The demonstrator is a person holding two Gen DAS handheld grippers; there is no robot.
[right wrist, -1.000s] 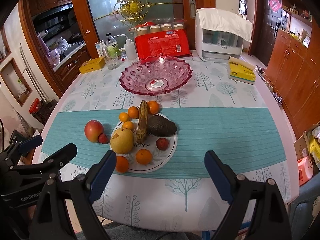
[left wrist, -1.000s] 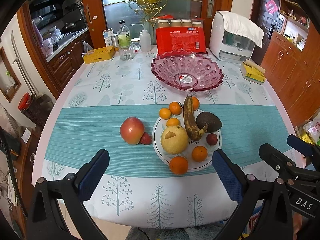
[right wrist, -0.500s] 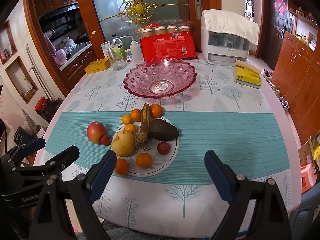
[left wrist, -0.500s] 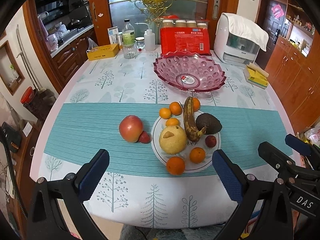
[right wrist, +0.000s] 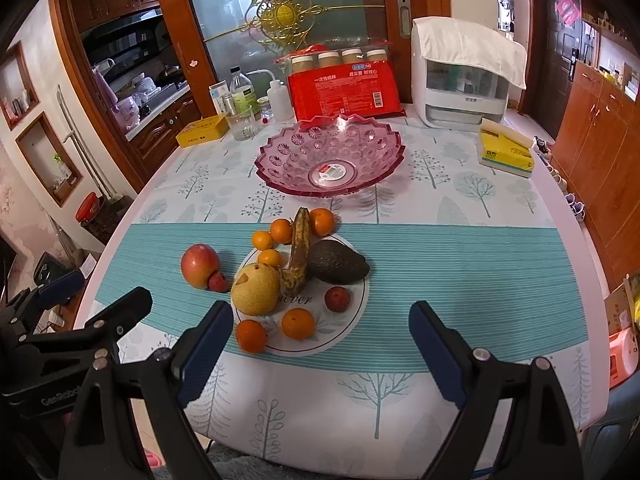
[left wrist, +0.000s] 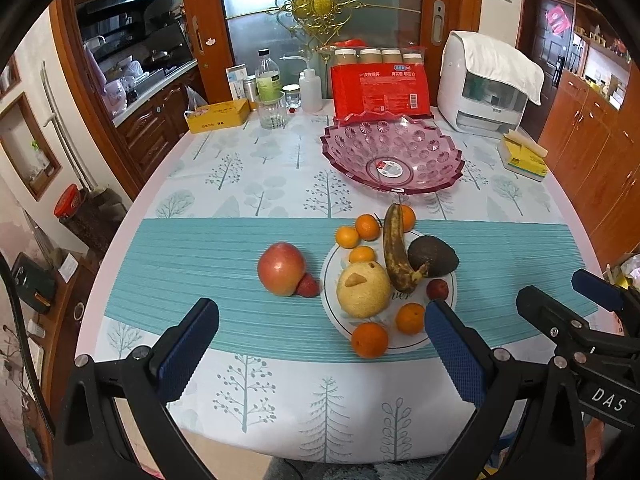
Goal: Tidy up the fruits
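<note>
Left wrist: six oranges (left wrist: 369, 339), one banana (left wrist: 396, 249), one pear (left wrist: 363, 289), one apple (left wrist: 281, 268).

home dining room | tablecloth-covered table (left wrist: 256, 184) | kitchen counter (left wrist: 152, 84) behind | wooden cabinets (right wrist: 600, 128)

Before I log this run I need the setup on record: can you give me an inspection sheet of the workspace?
Surface: table under tree-print cloth with teal band.
Job's things: white plate holds pear, banana, avocado and small oranges; apple lies on the cloth beside it; pink bowl holds no fruit.
Clutter: red package, bottles, yellow box, white appliance at the far edge.
Grippers: left gripper and right gripper open, holding nothing.
Cables: nothing seen.
Surroundings: wooden cabinets, glass door.
</note>
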